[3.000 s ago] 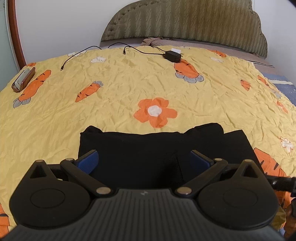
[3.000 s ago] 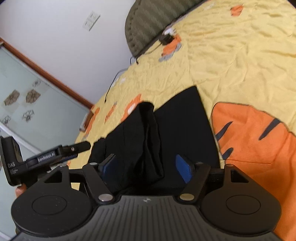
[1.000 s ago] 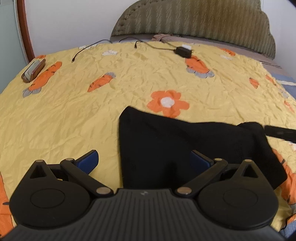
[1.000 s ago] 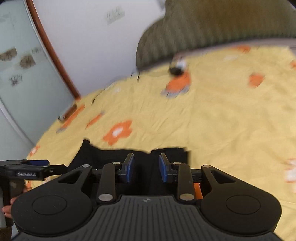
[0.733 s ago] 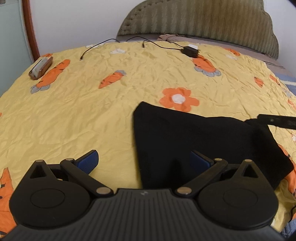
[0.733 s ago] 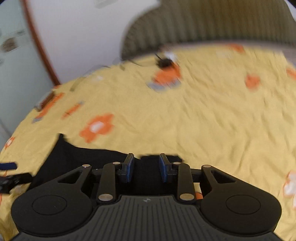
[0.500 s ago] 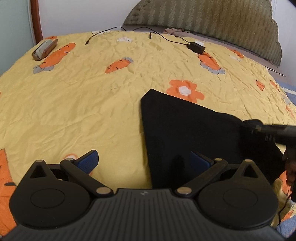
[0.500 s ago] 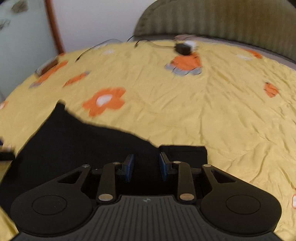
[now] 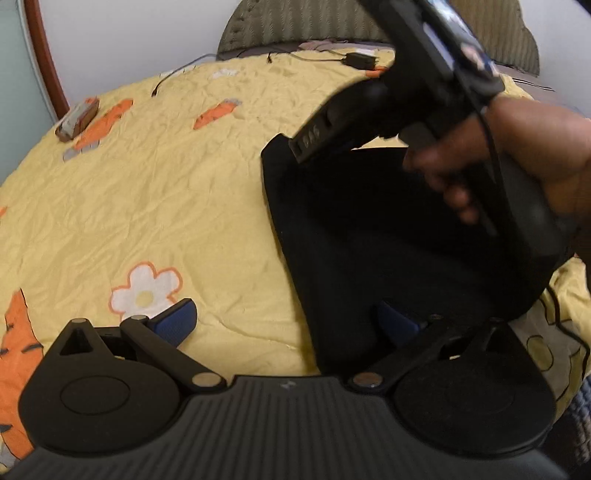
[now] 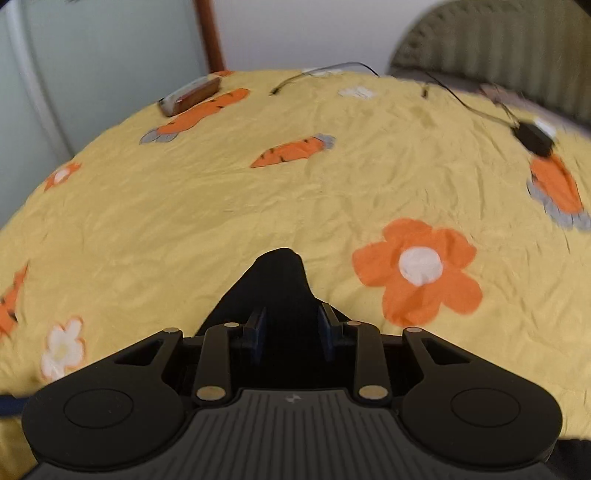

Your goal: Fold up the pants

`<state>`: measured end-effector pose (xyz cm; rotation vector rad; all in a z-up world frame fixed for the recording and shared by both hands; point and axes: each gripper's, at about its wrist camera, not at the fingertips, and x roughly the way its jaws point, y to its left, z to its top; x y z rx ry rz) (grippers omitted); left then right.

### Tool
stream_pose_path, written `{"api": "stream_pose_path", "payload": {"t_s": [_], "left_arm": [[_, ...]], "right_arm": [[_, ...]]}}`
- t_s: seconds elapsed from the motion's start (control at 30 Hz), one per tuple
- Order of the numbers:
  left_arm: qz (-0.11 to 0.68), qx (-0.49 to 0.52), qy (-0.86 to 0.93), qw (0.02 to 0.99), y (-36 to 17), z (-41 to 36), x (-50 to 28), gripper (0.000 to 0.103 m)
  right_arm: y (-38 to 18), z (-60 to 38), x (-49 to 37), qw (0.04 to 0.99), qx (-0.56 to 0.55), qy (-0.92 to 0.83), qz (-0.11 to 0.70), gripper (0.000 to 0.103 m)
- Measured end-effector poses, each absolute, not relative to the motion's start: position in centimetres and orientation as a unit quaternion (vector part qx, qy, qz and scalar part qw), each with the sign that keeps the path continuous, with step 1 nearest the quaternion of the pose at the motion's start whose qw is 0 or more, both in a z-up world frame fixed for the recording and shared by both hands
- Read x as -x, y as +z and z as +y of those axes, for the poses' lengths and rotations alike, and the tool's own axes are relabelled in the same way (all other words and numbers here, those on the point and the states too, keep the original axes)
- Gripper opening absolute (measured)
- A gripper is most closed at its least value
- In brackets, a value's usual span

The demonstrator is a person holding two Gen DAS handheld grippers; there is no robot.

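Note:
The black pants (image 9: pixel 369 236) lie folded on the yellow bedspread (image 9: pixel 147 192). My left gripper (image 9: pixel 288 321) is open and empty, low over their near left edge, its right finger over the cloth. My right gripper (image 10: pixel 291 328) is shut on a fold of the pants (image 10: pixel 277 284) and holds it over the rest of the garment. In the left wrist view the right gripper body (image 9: pixel 406 92) and the hand holding it cross above the pants.
A brown case (image 9: pixel 77 118) lies at the bed's far left edge. A black charger (image 9: pixel 360 59) with cables lies near the green headboard (image 9: pixel 332 22). The spread has orange carrot and flower prints. A wall and glass door stand behind.
My right gripper has carried the gripped fold leftward across the pants and now passes above them in the left wrist view. My left gripper drifted left and stayed open.

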<state>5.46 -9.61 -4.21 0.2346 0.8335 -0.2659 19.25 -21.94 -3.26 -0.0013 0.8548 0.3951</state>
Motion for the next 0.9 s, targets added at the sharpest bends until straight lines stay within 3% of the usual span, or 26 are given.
{"api": "stream_pose_path", "payload": {"t_s": [0.13, 0.2, 0.27, 0.4, 0.5, 0.6, 0.7, 0.77, 0.9], "left_arm": [[0.388, -0.105, -0.127, 0.907, -3.5, -9.2, -5.7, 0.103], [0.406, -0.107, -0.126, 0.899, -4.3, -9.3, -6.2, 0.103], [0.414, -0.09, -0.128, 0.897, -4.6, -8.9, -6.2, 0.103], [0.405, -0.054, -0.153, 0.9, -3.5, -7.5, -5.8, 0.103], [0.427, 0.003, -0.157, 0.891, -3.5, -5.6, -7.0, 0.103], [0.473, 0.082, -0.163, 0.862, -4.1, -4.4, -8.7, 0.103], [0.497, 0.134, -0.199, 0.834, -4.7, -4.7, -8.8, 0.103], [0.499, 0.125, -0.201, 0.834, -4.7, -5.8, -8.7, 0.103], [0.487, 0.111, -0.212, 0.84, -4.4, -7.9, -9.2, 0.103]], "right_arm": [[-0.9, -23.4, -15.4, 0.903, 0.006, 0.209, 0.375, 0.031], [-2.3, -23.7, -15.2, 0.895, 0.02, 0.197, 0.399, 0.049], [-3.9, -23.8, -14.8, 0.897, 0.062, 0.166, 0.406, 0.049], [-0.3, -29.3, -8.6, 0.933, -0.051, 0.147, 0.326, 0.053], [1.5, -28.7, -0.7, 0.956, 0.073, 0.13, 0.251, 0.066], [0.4, -25.4, 5.1, 0.949, 0.206, 0.105, 0.214, 0.068], [-1.6, -25.1, 8.1, 0.945, 0.25, 0.045, 0.208, 0.068], [-2.5, -28.1, 8.5, 0.952, 0.187, 0.021, 0.242, 0.068], [-3.7, -38.4, 7.3, 0.946, -0.125, 0.018, 0.298, 0.068]]}}
